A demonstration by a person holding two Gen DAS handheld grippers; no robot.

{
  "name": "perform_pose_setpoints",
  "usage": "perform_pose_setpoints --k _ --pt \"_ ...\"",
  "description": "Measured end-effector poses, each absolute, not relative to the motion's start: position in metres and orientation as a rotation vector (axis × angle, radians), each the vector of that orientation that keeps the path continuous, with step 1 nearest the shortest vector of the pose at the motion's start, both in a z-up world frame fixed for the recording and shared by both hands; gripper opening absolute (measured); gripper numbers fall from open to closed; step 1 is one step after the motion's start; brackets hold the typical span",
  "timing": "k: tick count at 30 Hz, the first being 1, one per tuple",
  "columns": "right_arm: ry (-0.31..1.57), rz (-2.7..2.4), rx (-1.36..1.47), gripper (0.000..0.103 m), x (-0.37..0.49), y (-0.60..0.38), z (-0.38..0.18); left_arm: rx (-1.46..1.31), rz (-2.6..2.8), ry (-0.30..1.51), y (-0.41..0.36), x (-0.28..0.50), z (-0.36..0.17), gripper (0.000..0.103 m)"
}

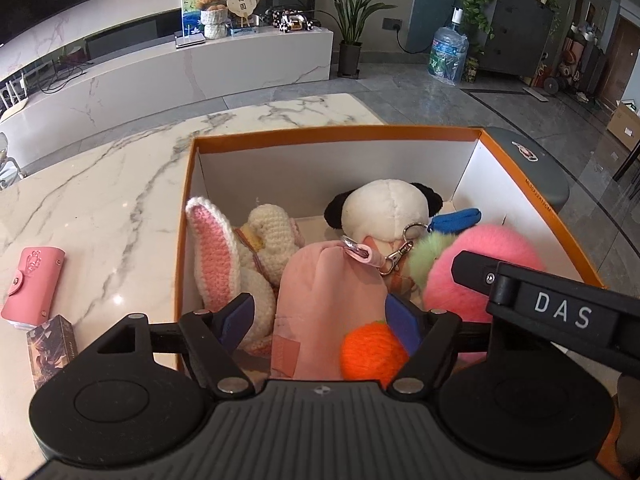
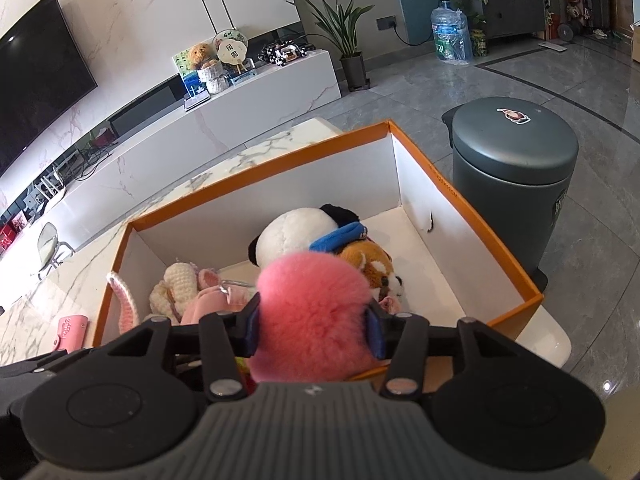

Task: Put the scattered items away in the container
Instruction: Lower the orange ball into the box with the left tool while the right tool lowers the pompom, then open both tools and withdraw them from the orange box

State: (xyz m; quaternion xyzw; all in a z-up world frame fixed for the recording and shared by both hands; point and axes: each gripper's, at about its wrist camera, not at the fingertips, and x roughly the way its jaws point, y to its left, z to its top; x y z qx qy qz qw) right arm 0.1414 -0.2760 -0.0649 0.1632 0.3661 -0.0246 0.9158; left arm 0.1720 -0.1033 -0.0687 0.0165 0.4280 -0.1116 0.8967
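Observation:
An orange-rimmed white box [image 1: 332, 133] stands on the marble table and holds a crocheted bunny [image 1: 244, 256], a panda plush [image 1: 386, 208], a blue pouch [image 1: 456, 220] and a red-panda plush [image 2: 372, 264]. My left gripper [image 1: 326, 322] is over the box's near edge, fingers wide around a pale pink pouch [image 1: 324, 300] with an orange yarn ball [image 1: 372, 352]. My right gripper [image 2: 314, 330] is shut on a fluffy pink pompom [image 2: 316, 316], held over the box [image 2: 460, 200]; it shows in the left wrist view [image 1: 480, 264] too.
A pink card wallet [image 1: 32, 284] and a small dark printed box [image 1: 50, 346] lie on the table left of the container. A grey lidded bin [image 2: 516, 168] stands on the floor just right of the table. A TV console is behind.

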Motion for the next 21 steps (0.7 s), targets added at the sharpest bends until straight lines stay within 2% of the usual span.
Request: perform_pose_setpoints --k 18,21 --pt "0.638 -0.003 0.265 0.053 0.099 -0.240 -0.005 -0.027 -0.178 0.762 -0.062 0.126 -0.008 0.085" --pt "0.611 0.002 0.250 0.056 0.087 -0.232 0.007 -0.038 -0.170 0.734 -0.052 0.113 0.004 0.085"
